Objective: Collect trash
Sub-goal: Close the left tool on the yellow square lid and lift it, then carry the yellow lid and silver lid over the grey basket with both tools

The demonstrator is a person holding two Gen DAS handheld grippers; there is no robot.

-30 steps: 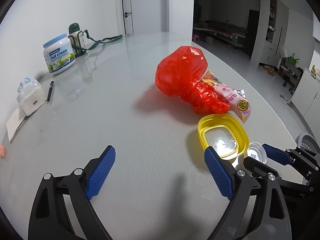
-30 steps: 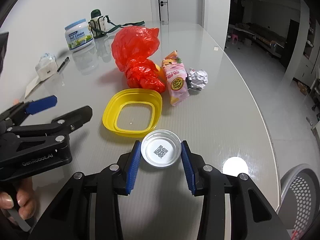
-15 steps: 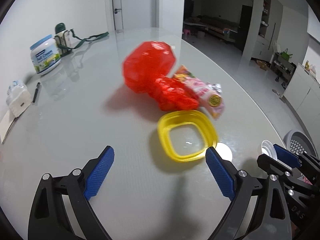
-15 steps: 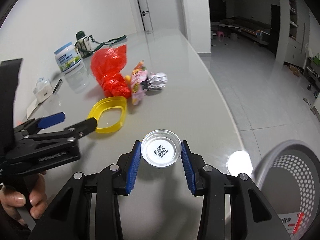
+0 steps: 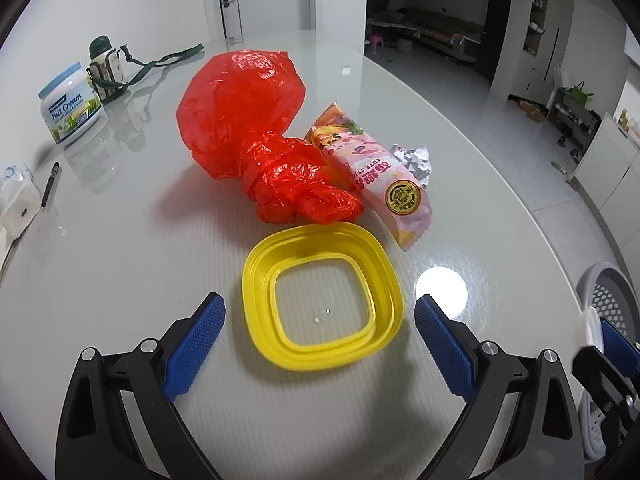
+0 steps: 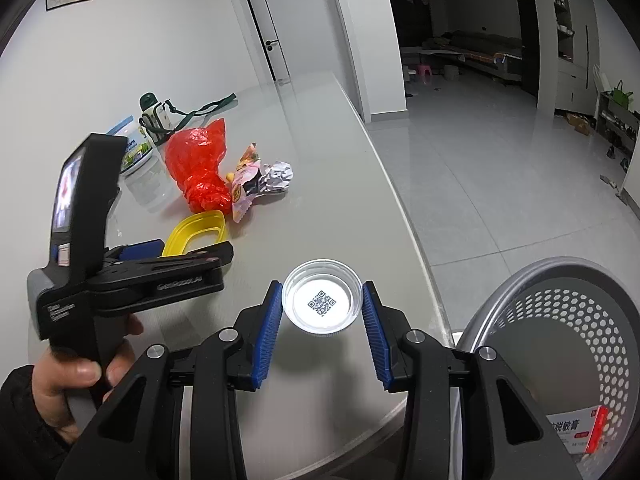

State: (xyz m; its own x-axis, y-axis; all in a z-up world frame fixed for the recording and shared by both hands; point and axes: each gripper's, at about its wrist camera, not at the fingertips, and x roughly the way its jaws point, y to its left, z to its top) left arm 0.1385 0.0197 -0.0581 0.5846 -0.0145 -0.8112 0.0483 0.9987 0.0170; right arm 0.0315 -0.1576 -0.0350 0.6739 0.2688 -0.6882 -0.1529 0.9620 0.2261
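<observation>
My right gripper (image 6: pixel 322 308) is clamped on a small clear plastic lid (image 6: pixel 321 303) with a square code printed inside; both blue pads press its rim from either side, and it hangs above the near edge of the white table (image 6: pixel 320 152). At about four o'clock from it, down on the floor beside the table, stands the grey perforated bin (image 6: pixel 576 320), with a white and red carton (image 6: pixel 576 430) lying at its bottom.

My left gripper (image 5: pixel 320 334) stands wide apart, its jaws having just been opening further, and nothing is pinched between them. The yellow lid (image 5: pixel 320 300) lies flat on the table (image 5: pixel 120 240) in the gap ahead of the pads, touching neither one. At twelve o'clock from the yellow lid, right against its far rim, sits the crumpled red bag (image 5: pixel 248 128). At one o'clock lies the pink snack wrapper (image 5: pixel 380 176), pressed against the bag, and just beyond it a ball of crumpled foil (image 5: pixel 414 158).

Far off at ten o'clock stand a milk powder tub (image 5: pixel 70 102) and a green-capped bottle (image 5: pixel 102 68) with a strap. A pen (image 5: pixel 50 184) and a white pack (image 5: pixel 18 204) lie at nine o'clock near the table's edge.

In the right wrist view my left hand (image 6: pixel 76 376) wraps the handle of the other gripper.
</observation>
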